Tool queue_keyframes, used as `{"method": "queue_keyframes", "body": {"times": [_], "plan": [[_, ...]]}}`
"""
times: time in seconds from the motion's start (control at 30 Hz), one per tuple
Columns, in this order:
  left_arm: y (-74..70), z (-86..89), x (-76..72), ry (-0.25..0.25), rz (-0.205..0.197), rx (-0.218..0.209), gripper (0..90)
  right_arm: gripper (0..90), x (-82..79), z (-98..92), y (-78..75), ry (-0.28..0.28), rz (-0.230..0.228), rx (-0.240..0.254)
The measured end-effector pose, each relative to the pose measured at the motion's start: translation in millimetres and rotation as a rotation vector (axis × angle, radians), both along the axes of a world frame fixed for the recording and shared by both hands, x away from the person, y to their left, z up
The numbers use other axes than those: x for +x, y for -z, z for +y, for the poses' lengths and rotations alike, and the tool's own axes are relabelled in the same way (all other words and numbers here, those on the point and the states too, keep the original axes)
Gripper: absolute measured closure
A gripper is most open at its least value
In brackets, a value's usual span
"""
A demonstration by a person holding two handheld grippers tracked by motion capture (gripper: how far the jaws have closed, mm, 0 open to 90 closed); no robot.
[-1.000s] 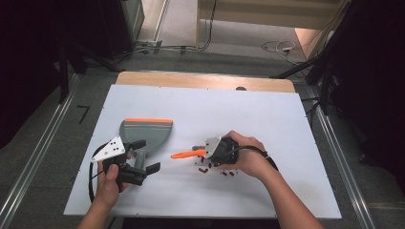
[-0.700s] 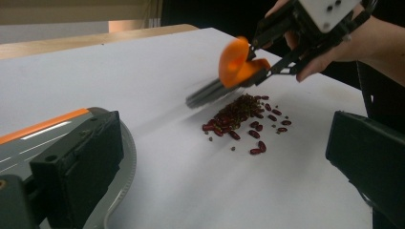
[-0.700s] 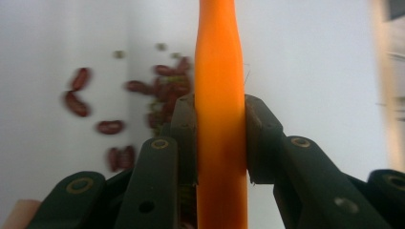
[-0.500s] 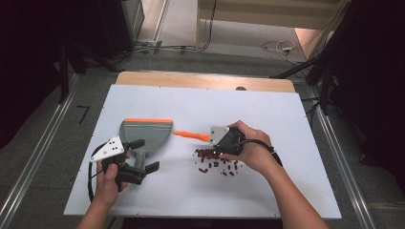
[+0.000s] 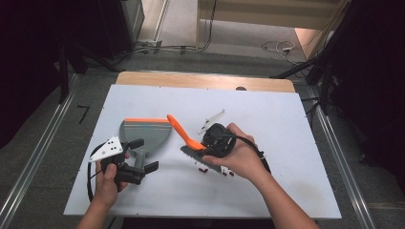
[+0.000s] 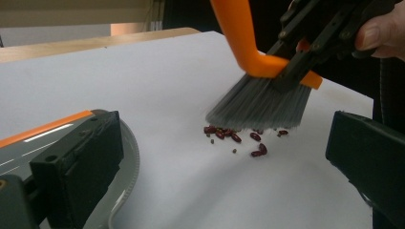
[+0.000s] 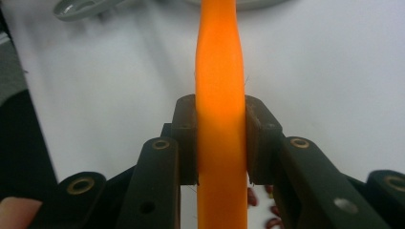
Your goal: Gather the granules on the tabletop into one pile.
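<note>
1. Right gripper (image 5: 206, 149) is clamped on the orange brush (image 5: 188, 140); the right gripper view has both black pads pressed flat against the orange handle (image 7: 220, 119).
2. The handle runs up and away from those jaws, towards the dustpan. The grey bristles (image 6: 258, 106) hang below them, pointing down at the table (image 5: 267, 119).
3. Red beans (image 6: 234, 136) lie in a small loose cluster on the table right under the bristle tips. Whether the tips touch them: can't tell. A few beans peek out below the right jaws in the right gripper view (image 7: 274, 223).
4. Left gripper (image 5: 143, 155) has its jaws spread wide, nothing pinched between the pads. The left gripper view shows one jaw at each side with bare table between.
5. Grey dustpan (image 5: 143, 134) with its orange front edge lies flat just ahead of the left gripper. Its stubby handle sits at the left jaws, rim right beside the left-hand jaw (image 6: 126, 162). Contact unclear.
6. Brush and beans sit beside the left gripper, on its right, close to the dustpan's side.
</note>
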State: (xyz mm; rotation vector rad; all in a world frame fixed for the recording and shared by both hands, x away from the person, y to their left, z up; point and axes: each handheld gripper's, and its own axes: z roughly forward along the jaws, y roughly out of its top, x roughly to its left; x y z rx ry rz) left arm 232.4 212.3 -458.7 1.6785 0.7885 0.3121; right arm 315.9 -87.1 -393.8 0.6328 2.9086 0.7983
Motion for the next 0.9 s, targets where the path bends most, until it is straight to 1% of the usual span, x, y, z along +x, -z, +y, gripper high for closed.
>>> {"method": "queue_keyframes", "body": {"times": [0.1, 0.13, 0.23, 0.27, 0.3, 0.33, 0.37, 0.43, 0.47, 0.5, 0.53, 0.57, 0.6, 0.7, 0.77, 0.8, 0.9], "plan": [[0.1, 0.8, 0.3, 0.0, 0.0, 0.0, 0.0, 68.9, 1.7, 6.2, 8.0, 0.02, 0.065, 0.0], [0.1, 0.9, 0.4, 0.001, 0.0, 0.001, 0.0, 68.9, 2.6, 7.8, 11.2, 0.027, 0.093, 0.01], [0.2, 0.5, 0.5, 0.002, 0.001, 0.005, 0.0, 68.9, 5.5, 12.6, 22.9, 0.06, 0.211, 0.062], [0.3, 0.1, 0.5, 0.002, 0.002, 0.004, 0.0, 68.9, 6.3, 13.7, 26.5, 0.068, 0.226, 0.071], [0.4, -0.2, 0.4, 0.003, 0.002, 0.003, 0.0, 68.9, 6.5, 15.8, 30.9, 0.089, 0.237, 0.067], [0.4, -0.3, 0.3, 0.003, 0.003, 0.004, 0.0, 68.9, 7.8, 17.2, 36.8, 0.102, 0.233, 0.057], [0.4, -0.2, 0.3, 0.003, 0.002, 0.004, 0.0, 68.9, 10.1, 17.2, 41.8, 0.12, 0.228, 0.061], [0.3, 0.0, 0.3, 0.003, 0.003, 0.004, 0.0, 69.0, 14.6, 14.4, 46.8, 0.165, 0.228, 0.07], [0.2, 0.0, 0.3, 0.003, 0.003, 0.004, 0.0, 69.0, 17.7, 12.2, 48.7, 0.186, 0.217, 0.075], [0.3, -0.2, 0.4, 0.003, 0.003, 0.002, 0.0, 69.0, 20.8, 9.9, 50.5, 0.202, 0.224, 0.082], [0.4, -0.4, 0.5, 0.003, 0.003, 0.002, 0.0, 68.9, 23.3, 7.1, 52.2, 0.212, 0.226, 0.084], [0.4, -0.7, 0.5, 0.004, 0.004, 0.002, 0.0, 68.8, 25.3, 4.9, 54.0, 0.219, 0.213, 0.077], [0.5, -1.0, 0.5, 0.006, 0.003, 0.003, 0.0, 68.7, 27.3, 2.6, 55.5, 0.227, 0.222, 0.086], [0.7, -1.5, 0.6, 0.005, 0.003, 0.005, 0.0, 68.5, 30.6, -1.9, 57.5, 0.25, 0.224, 0.078], [0.5, -1.6, 0.2, 0.005, 0.003, 0.006, 0.0, 68.3, 33.8, -5.5, 59.1, 0.28, 0.233, 0.074], [0.4, -1.6, 0.1, 0.005, 0.002, 0.006, 0.0, 68.2, 35.2, -7.0, 60.0, 0.284, 0.236, 0.08], [0.3, -1.3, -0.1, 0.005, 0.002, 0.007, 0.0, 67.9, 37.8, -12.2, 61.6, 0.308, 0.237, 0.075]]}}
